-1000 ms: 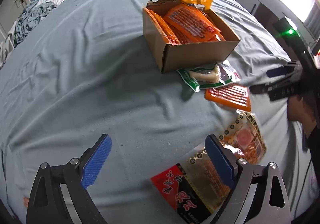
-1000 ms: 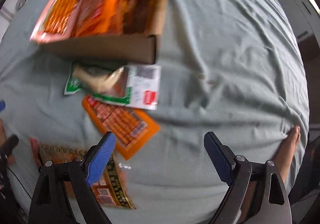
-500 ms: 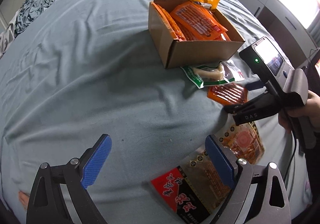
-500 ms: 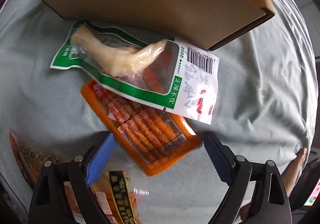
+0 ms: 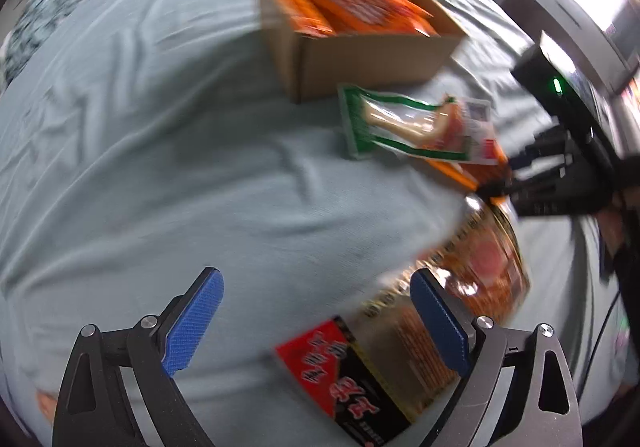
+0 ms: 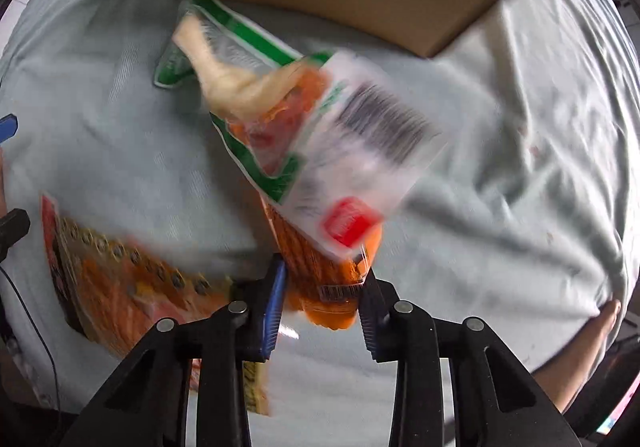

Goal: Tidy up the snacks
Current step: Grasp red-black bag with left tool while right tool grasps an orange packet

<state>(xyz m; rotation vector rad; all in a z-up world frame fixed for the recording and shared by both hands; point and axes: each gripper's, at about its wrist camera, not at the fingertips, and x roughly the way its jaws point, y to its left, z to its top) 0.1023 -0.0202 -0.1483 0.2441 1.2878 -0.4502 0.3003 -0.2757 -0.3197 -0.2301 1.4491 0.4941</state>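
Pinching orange packet [image 6: 320, 287] between right gripper [image 6: 322, 287] pads (jaws just closed); left gripper [image 5: 316, 323] spread wide.

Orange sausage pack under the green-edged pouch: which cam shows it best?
Right wrist. The orange sausage pack sits between the right claw pads, which just closed on it. Left wrist shows only an orange sliver past the green-edged pouch, blurred.

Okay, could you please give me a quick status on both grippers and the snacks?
Right gripper just closed on the orange snack pack. Green-edged packet lies on top of it. Left gripper open over the red-and-black packet. Cardboard box holds orange packs.
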